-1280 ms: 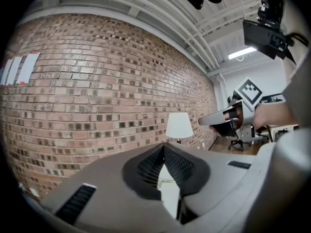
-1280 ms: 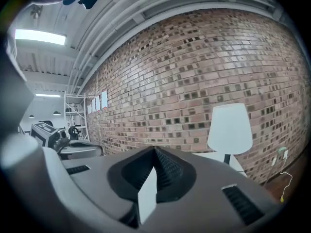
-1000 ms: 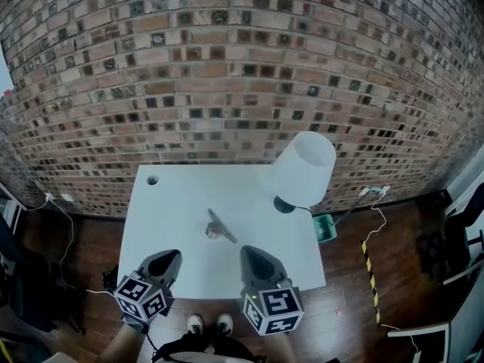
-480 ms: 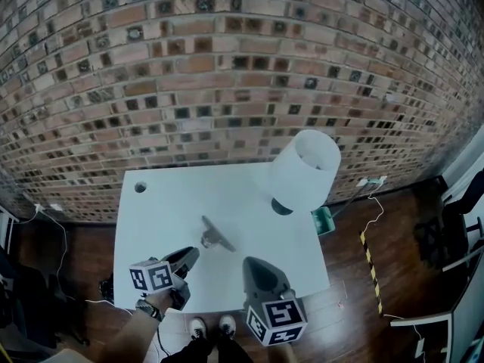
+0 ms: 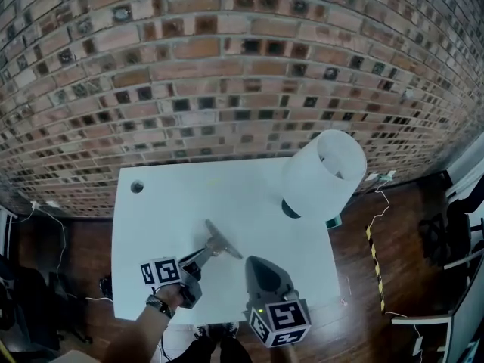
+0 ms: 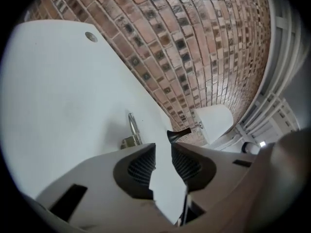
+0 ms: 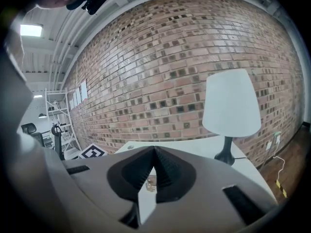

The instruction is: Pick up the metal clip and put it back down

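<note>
The metal clip (image 5: pixel 219 242) lies flat on the white table (image 5: pixel 151 218), near its middle front. My left gripper (image 5: pixel 204 254) is low over the table, rolled on its side, its tips just short of the clip's near end. In the left gripper view the clip (image 6: pixel 131 130) lies just ahead and left of the left gripper (image 6: pixel 163 147). Its jaws have just been opening and stand apart with nothing between them. My right gripper (image 5: pixel 254 263) hovers to the clip's right. In the right gripper view the right gripper (image 7: pixel 154 150) has its tips together, and the clip (image 7: pixel 149 182) shows beyond them.
A white-shaded lamp (image 5: pixel 321 174) on a dark base stands at the table's back right corner. A small round hole (image 5: pixel 137 187) is in the back left corner. A brick wall runs behind the table. Dark wood floor and cables surround it.
My left gripper has dropped, rolled onto its side and moved forward to the clip, its jaws parting. The right gripper has shifted slightly. The clip has not moved.
</note>
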Available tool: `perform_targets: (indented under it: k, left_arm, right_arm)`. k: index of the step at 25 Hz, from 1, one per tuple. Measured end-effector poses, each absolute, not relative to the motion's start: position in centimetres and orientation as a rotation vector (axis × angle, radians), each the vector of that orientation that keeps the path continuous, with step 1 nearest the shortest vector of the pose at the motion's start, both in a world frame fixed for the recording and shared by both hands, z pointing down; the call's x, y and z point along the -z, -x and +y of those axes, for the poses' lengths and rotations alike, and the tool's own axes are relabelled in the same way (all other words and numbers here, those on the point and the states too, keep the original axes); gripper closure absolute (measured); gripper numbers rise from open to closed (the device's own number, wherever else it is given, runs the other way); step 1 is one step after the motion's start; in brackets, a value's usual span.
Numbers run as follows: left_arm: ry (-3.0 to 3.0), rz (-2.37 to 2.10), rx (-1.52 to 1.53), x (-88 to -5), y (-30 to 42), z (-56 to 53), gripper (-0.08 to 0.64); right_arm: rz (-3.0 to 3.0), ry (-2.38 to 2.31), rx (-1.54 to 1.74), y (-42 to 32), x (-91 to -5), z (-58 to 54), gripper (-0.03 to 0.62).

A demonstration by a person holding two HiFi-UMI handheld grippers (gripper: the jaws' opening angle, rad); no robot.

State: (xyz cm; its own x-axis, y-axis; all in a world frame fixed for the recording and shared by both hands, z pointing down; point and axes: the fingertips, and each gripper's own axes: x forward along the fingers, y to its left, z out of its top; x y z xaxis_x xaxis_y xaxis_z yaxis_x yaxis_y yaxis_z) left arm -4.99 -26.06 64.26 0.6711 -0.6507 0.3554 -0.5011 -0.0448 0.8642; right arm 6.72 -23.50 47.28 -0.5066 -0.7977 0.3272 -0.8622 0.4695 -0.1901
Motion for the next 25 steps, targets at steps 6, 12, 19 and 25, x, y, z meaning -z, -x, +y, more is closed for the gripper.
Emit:
perform_targets:
  k: [6, 12, 19, 25]
  left_arm:
    - [-1.616, -0.917, 0.158, -66.8, 4.6, -27.1, 0.435]
    - [-1.595, -0.892, 0.189, -67.1, 4.0, -28.0, 0.434]
    - [-1.614, -0.936, 0.12, -67.6, 4.6, -28.0, 0.434]
    - [-1.583, -0.92, 0.119, -68.5, 4.0, -28.5, 0.434]
  right_arm:
    - [-2.494, -1.439, -0.536, -6.1, -49.1, -24.5, 0.597]
    - [-2.462, -1.45, -0.559, -6.6, -50.0, -24.9, 0.597]
    - [-2.439, -1.461, -0.584, -7.1, -50.8, -25.0, 0.597]
    - [-2.434, -1.458, -0.596, -7.3, -51.4, -25.1, 0.597]
